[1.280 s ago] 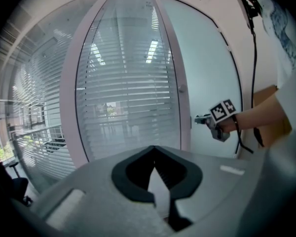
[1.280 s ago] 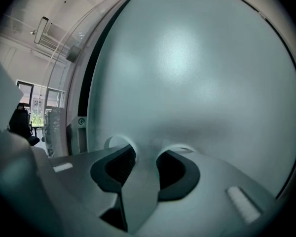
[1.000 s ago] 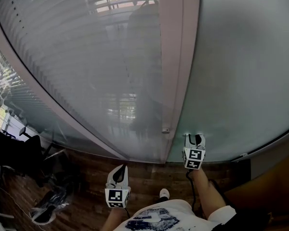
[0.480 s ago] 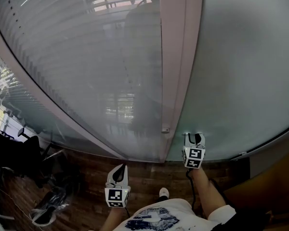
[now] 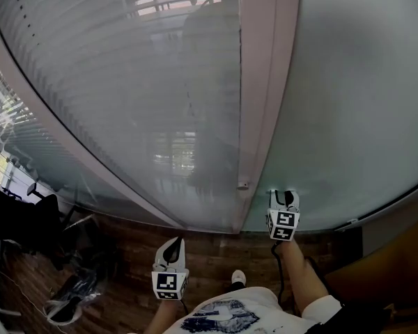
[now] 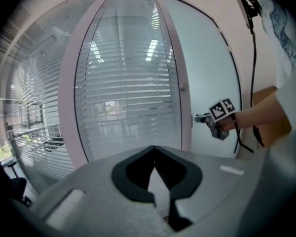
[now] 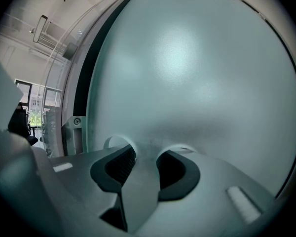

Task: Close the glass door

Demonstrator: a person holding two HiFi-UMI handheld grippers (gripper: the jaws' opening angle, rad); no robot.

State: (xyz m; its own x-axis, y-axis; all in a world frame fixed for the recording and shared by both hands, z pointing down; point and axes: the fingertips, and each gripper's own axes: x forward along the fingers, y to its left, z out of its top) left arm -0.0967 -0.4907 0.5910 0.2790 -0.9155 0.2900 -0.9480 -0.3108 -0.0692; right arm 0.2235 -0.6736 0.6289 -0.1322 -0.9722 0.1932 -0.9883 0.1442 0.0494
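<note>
Chairs [image 5: 28, 218] and dark clutter crowd the left edge of the head view, cut off and too dim to sort out. Right of them, a glass panel [image 5: 125, 82] backed by slatted blinds runs to a pale pink frame post [image 5: 261, 82]. A shadowy reflection blurs the panel's middle.

Low and near, over the wooden floor [image 5: 216, 252], the left gripper [image 5: 172, 250] hangs apart from the glass. The left gripper view shows its jaws drawn together at the tips, with nothing between them.

Right of the post stands the glass door [image 5: 355, 103], frosted and plain, its top and right side cut off. The right gripper [image 5: 285, 197] rests its tips on the pane low down, just beside the post.

In the right gripper view the pane fills nearly everything. There the jaws stand partly apart, gripping nothing, and meet their own faint reflections. Only this view shows a dark strip along the door's left edge and a small screwed plate [image 7: 77, 121] — whether the door sits fully home cannot be told.

The left gripper view alone shows a black cable [image 6: 252, 58] at the far right.
</note>
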